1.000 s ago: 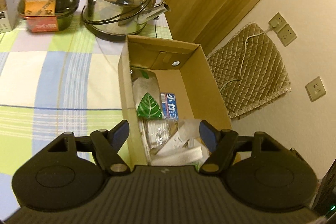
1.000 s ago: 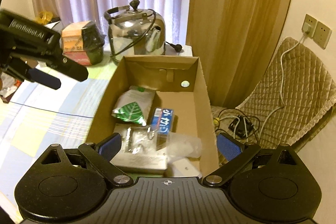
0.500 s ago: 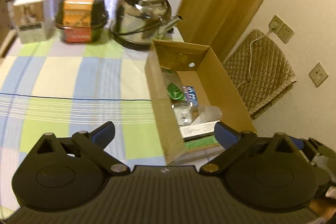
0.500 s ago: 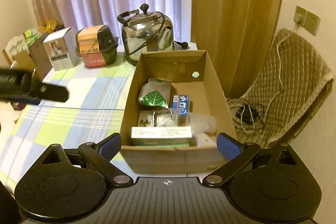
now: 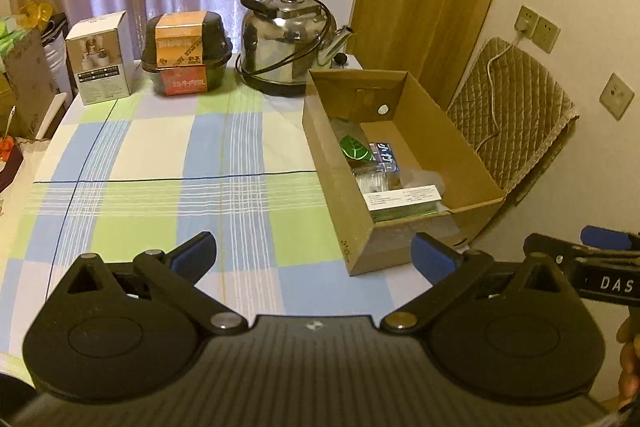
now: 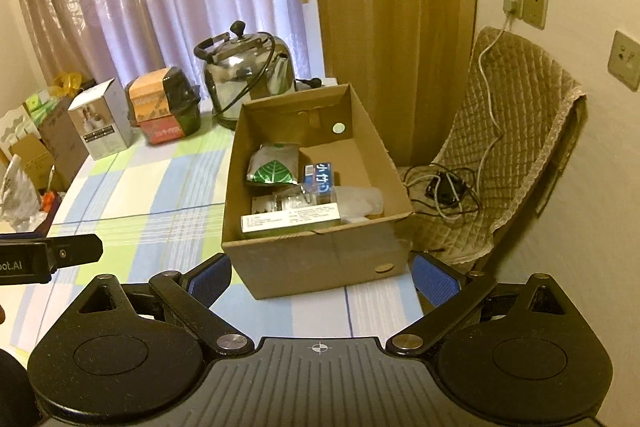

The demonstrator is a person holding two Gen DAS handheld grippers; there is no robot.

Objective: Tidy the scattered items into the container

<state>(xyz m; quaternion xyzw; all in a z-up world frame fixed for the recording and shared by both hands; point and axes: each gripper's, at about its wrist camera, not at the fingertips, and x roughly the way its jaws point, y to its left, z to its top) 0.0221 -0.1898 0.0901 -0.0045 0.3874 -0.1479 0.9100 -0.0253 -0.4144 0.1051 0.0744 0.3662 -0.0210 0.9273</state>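
- Now, on the far left of the checked tablecloth (image 5: 160, 155) stand a white carton (image 5: 102, 61) and a black bowl with orange label (image 5: 188, 57); then comes a steel kettle (image 5: 286, 41); these three stand in a row along the far edge, and I judge they are not part of the scattered items.
- Next, the left gripper (image 5: 314, 251) hangs above the near part of the cloth with its jaws spread wide and nothing between them; the cloth before it is bare, so there is free room to move forward and to the left.
- To the right of it lies the cardboard box (image 5: 320, 131), at the right edge of the table; its long axis runs away from the camera; inside are a green leaf packet (image 6: 274, 169), a blue packet (image 6: 322, 179), a long white box (image 6: 290, 219) across the near end and some clear plastic (image 6: 356, 199).
- Further right, the right gripper (image 6: 322, 275) is also wide and empty; it faces the near short wall of the box, so it is the nearer one.
- Beyond the right wall the table ends; there stands a quilted chair (image 6: 516, 131) with cables; little room on this side.
- No loose item shows on the cloth; the tidying seems finished.
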